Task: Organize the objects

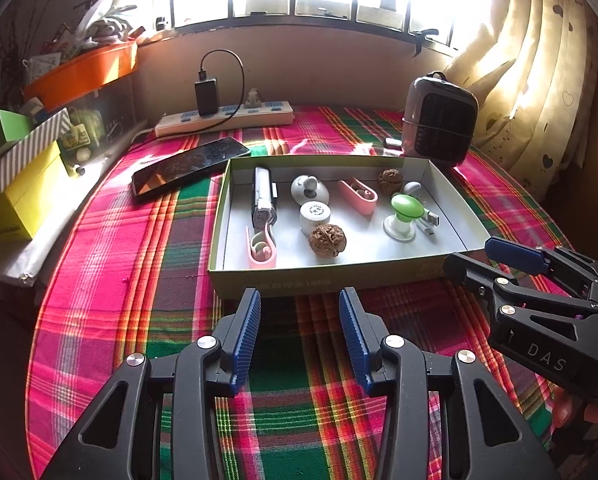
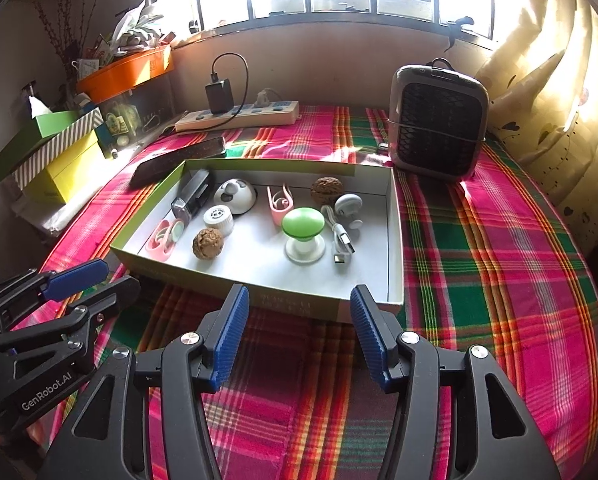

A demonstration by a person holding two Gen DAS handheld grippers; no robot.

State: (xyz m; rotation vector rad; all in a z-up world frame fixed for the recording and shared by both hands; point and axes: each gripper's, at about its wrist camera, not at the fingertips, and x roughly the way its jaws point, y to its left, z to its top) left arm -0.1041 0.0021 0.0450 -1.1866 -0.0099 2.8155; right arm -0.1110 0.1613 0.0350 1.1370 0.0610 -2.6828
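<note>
A: Shallow cardboard box [image 2: 395, 240] sits mid-table on the plaid cloth [image 2: 479, 280]. Inside: two walnuts, one near the front [image 2: 208, 243], one at the back [image 2: 326, 190]; green-topped knob on a white base [image 2: 303, 236]; white USB cable [image 2: 341, 242]; white bottle cap [image 2: 218, 218]; two pink clips, one in the near left corner [image 2: 161, 242], one further back [image 2: 280, 204].

B: And the grippers?

A: Left gripper [image 1: 299, 330] hovers just short of the box's near wall, jaws parted, nothing between them. Right gripper [image 2: 299, 332] likewise, jaws apart and empty, slightly wider.

B: Around the box?

A: Dark phone [image 1: 187, 168] lies just beside its far left corner. Small grey heater [image 2: 439, 120] stands behind the right corner. Power strip [image 1: 227, 118] by the wall, black charger [image 1: 207, 98] plugged in.
</note>
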